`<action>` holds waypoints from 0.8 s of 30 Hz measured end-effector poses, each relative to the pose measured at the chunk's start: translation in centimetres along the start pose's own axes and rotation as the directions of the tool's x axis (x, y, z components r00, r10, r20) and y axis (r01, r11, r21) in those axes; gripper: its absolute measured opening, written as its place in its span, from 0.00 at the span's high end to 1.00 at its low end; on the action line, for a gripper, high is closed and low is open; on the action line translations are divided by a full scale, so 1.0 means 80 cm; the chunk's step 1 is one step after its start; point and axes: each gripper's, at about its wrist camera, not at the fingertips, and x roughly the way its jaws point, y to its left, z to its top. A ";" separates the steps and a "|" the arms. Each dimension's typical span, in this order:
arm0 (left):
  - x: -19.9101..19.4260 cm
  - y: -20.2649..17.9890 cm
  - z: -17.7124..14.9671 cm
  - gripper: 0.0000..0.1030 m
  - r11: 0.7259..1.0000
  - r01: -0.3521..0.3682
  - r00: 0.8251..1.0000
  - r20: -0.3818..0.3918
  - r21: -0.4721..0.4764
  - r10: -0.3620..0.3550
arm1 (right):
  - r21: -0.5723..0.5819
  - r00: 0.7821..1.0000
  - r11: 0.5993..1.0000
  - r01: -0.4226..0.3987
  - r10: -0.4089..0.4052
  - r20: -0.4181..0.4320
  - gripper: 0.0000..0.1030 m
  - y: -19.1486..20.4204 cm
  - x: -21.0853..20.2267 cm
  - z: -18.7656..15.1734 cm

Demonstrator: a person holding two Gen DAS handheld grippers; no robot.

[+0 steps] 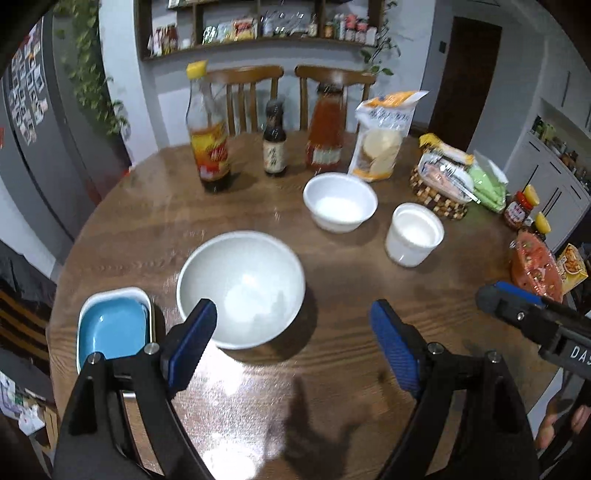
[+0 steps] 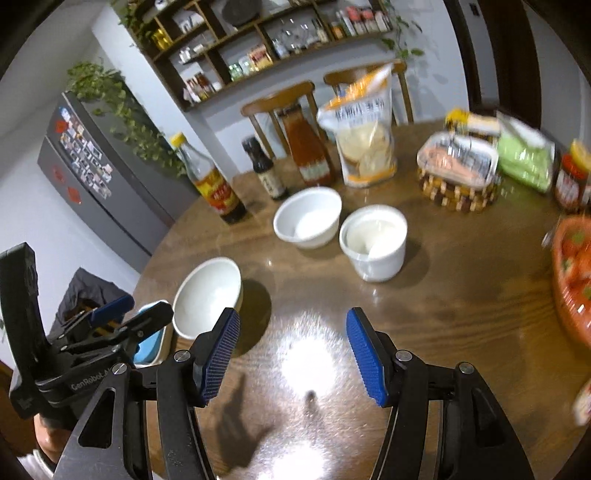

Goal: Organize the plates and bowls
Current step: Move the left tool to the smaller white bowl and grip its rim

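Round wooden table (image 1: 155, 236), three sauce bottles (image 1: 275, 144), cracker bag (image 1: 382, 140), woven basket (image 1: 439, 192), grey fridge (image 2: 107, 181), wall shelves (image 1: 258, 26)

The blue dish (image 1: 110, 328) at the surface's left edge is partly hidden behind a gripper finger. The red packet (image 2: 572, 280) at the right edge is blurred and cut off by the frame. Bottle labels are too smeared to read.
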 end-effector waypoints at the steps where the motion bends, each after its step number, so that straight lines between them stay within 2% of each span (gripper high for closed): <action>1: -0.004 -0.004 0.003 0.17 1.000 0.002 1.000 0.014 0.004 -0.002 | -0.011 1.000 1.000 0.002 -0.002 0.013 0.40 0.001 -0.008 0.005; 5: -0.026 -0.022 0.021 0.17 0.999 0.001 0.997 0.079 0.035 -0.004 | -0.044 0.998 0.999 0.018 -0.016 0.056 0.40 0.000 -0.033 0.020; 11: -0.046 -0.042 0.036 0.17 0.997 0.006 0.991 0.136 0.072 -0.015 | -0.076 0.995 0.997 0.026 -0.019 0.100 0.40 -0.001 -0.057 0.040; 16: -0.057 -0.055 0.052 0.17 0.995 0.001 0.983 0.181 0.103 -0.020 | -0.112 0.994 0.993 0.038 -0.025 0.108 0.40 0.004 -0.064 0.058; 24: -0.055 -0.065 0.094 0.17 0.991 -0.031 0.971 0.238 0.129 0.000 | -0.156 0.989 0.985 0.078 -0.056 0.140 0.40 0.008 -0.064 0.110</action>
